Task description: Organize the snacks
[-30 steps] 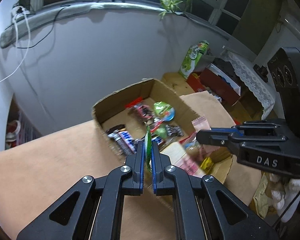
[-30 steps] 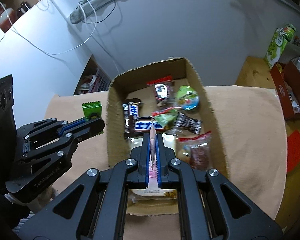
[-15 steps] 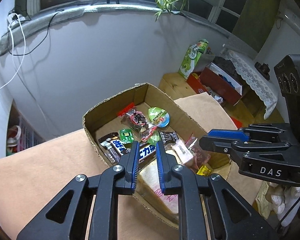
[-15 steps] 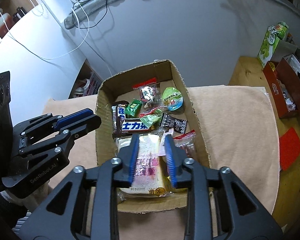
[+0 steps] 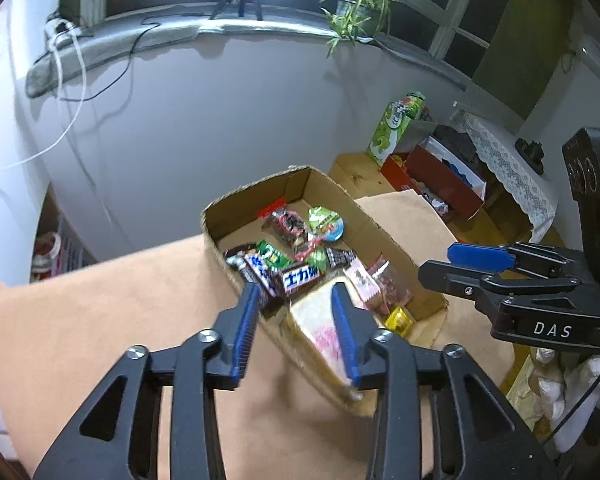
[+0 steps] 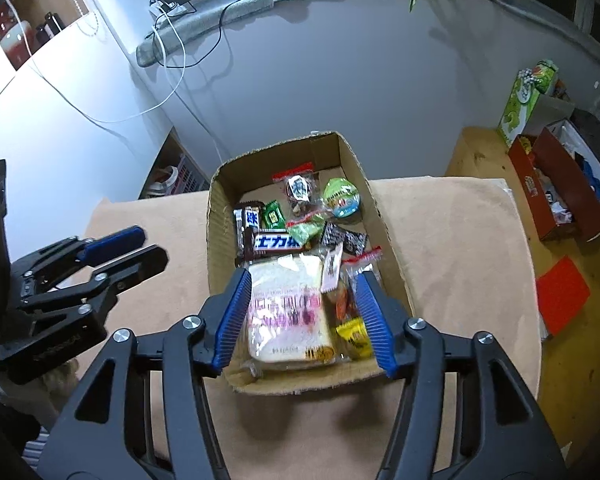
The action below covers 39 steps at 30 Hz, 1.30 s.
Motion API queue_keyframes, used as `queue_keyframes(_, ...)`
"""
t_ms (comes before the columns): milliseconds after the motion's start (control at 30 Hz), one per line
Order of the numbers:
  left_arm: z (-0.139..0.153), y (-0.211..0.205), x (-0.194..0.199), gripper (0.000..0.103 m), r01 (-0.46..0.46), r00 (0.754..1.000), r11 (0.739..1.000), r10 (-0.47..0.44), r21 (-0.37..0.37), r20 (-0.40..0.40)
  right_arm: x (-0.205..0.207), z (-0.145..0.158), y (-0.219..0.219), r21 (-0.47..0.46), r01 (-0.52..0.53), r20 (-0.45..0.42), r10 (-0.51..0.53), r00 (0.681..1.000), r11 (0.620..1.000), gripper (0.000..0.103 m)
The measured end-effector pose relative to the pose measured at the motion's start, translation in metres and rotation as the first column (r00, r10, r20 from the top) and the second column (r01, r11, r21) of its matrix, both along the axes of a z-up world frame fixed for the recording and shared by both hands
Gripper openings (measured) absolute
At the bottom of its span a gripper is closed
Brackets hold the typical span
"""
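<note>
A cardboard box [image 6: 214, 232] stands on the tan cloth and holds several snacks: a bread pack [image 6: 286, 308], a Snickers bar [image 6: 278, 242], a small green packet [image 6: 272, 214], a round green-lidded cup [image 6: 340, 198] and a pink sachet [image 6: 332, 266]. The box also shows in the left wrist view [image 5: 384, 236]. My left gripper [image 5: 296, 304] is open and empty, above the box's near left corner. My right gripper [image 6: 302, 292] is open and empty, above the box's near end over the bread pack. Each gripper shows in the other's view, the left one [image 6: 118, 246] and the right one [image 5: 460, 264].
The tan cloth [image 6: 440, 240] covers the table around the box. A wooden surface at the right carries a red box [image 6: 560, 192] and a green carton [image 6: 524, 96]. A grey wall [image 6: 340, 72] rises behind the box, with cables on the sill.
Both grippers opened. The left one let go of the green packet and the right one the pink sachet; both now lie in the box. Both grippers pulled back and up.
</note>
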State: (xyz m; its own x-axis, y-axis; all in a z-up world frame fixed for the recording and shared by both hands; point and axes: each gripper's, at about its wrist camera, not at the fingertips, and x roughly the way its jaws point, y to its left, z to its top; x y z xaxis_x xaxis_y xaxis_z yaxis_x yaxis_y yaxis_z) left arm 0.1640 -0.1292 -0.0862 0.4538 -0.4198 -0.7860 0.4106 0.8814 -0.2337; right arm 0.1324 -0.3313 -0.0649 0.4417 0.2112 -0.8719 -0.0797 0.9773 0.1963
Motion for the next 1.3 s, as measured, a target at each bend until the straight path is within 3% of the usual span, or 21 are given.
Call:
queue_keyframes(100, 0.003, 0.005, -0.013, 0.041, -0.016, 1.000, 1.000, 0.015, 0.020, 0.009, -0.012, 0.004, 0.000, -0.022, 0.014, 0.005, -0.014, 1.000, 1.000, 0.066)
queue_keyframes(167, 0.006, 0.007, -0.020, 0.048, -0.029, 1.000, 0.999, 0.029, 0.033, 0.008, -0.020, 0.008, 0.000, -0.032, 0.028, 0.011, -0.027, 1.000, 0.999, 0.069)
queue_keyframes(233, 0.009, 0.011, -0.027, 0.063, -0.059, 0.998, 0.997, 0.059, 0.042, 0.010, -0.028, 0.011, 0.000, -0.060, 0.045, 0.015, -0.044, 0.999, 0.997, 0.071)
queue_keyframes(400, 0.015, 0.015, -0.044, 0.068, -0.104, 0.994, 0.992, 0.101, 0.066, 0.040, -0.040, 0.021, -0.002, -0.096, 0.070, 0.048, -0.066, 0.997, 0.993, 0.080)
queue_keyframes(633, 0.014, 0.021, -0.064, 0.070, -0.122, 0.992, 0.991, 0.121, 0.062, 0.018, -0.053, 0.029, -0.003, -0.110, 0.098, 0.071, -0.091, 0.993, 0.989, 0.082)
queue_keyframes(1300, 0.024, 0.029, -0.069, 0.071, -0.176, 0.984, 0.982, 0.173, 0.070, 0.040, -0.059, 0.042, 0.006, -0.124, 0.110, 0.105, -0.097, 0.990, 0.986, 0.082)
